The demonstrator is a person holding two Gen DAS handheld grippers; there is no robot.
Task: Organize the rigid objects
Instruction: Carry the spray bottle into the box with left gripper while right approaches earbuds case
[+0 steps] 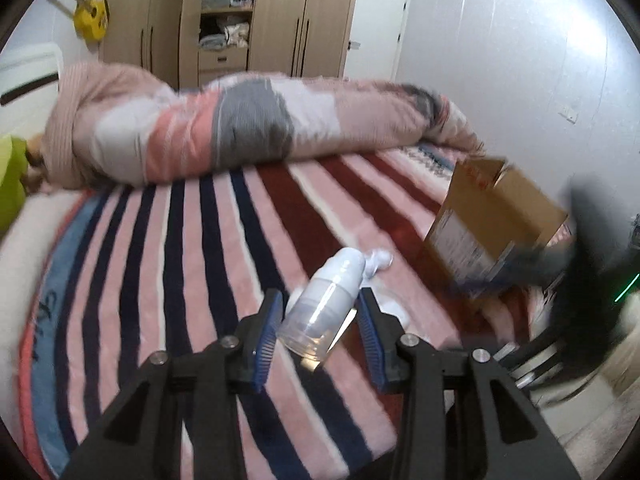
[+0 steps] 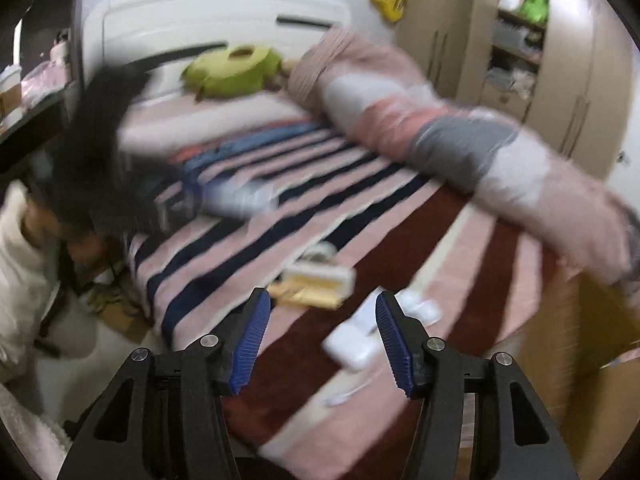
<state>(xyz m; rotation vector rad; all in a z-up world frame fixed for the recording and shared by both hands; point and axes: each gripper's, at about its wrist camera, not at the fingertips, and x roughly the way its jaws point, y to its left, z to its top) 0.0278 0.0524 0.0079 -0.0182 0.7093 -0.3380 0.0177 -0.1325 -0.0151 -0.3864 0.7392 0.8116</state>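
A bed (image 1: pixel 160 248) covered by a blanket striped in pink, navy and dark red fills both views, with a long rolled duvet (image 1: pixel 240 132) in pink, grey and white lying across its far side and a wooden wardrobe (image 1: pixel 224 12) against the wall behind. In the left wrist view a cardboard box (image 1: pixel 496 220) stands open on the blanket to the right, tilted in the picture and blurred. A green plush toy (image 2: pixel 236 66) rests near the white headboard (image 2: pixel 208 12) in the right wrist view. The left claw (image 1: pixel 320 312) is open wide, and a pale bottle with a clear cap (image 1: pixel 324 304) lies on the blanket between its blue pads (image 1: pixel 268 340); whether either pad touches the bottle I cannot tell, but the gap on the right side is plain. The right claw (image 2: pixel 322 324) is also spread wide and holds nothing, hanging above the blanket. Just beyond it lie a yellow and white box (image 2: pixel 316 282), a white rectangular object (image 2: pixel 352 346) close to the right pad, and a smaller white piece (image 2: pixel 420 308) beside that, all too blurred to name more closely.
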